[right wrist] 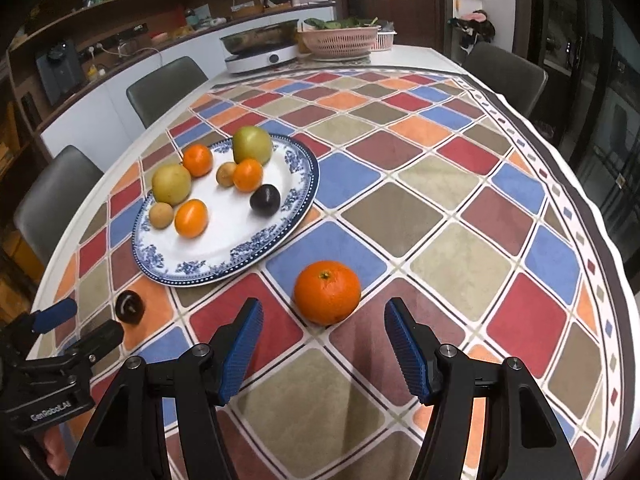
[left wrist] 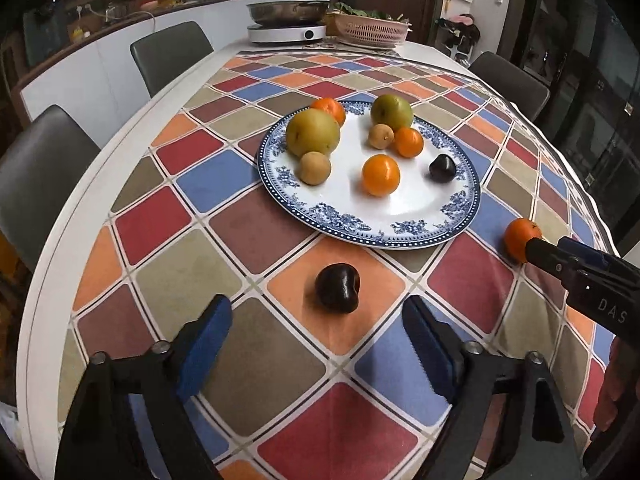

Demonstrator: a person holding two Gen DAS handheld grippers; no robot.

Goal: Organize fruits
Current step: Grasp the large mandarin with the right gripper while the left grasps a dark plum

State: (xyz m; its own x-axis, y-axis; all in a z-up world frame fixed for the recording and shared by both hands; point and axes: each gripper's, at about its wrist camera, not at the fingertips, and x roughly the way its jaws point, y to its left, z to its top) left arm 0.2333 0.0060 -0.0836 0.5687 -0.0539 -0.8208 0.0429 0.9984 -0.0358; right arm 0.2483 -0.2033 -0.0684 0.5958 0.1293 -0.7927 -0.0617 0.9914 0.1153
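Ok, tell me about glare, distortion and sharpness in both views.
Left wrist view: overhead light glares white on the plate; the fisheye bows the table edge and blackens the corners; the dark fruit on the cloth is sharp. Right wrist view: same bowing, softer sheen on the plate, and the orange is crisp.

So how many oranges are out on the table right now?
4. Three sit on the plate: one at the back, one mid-plate, one nearer the front. The fourth lies on the tablecloth before the right gripper. None looks hidden.
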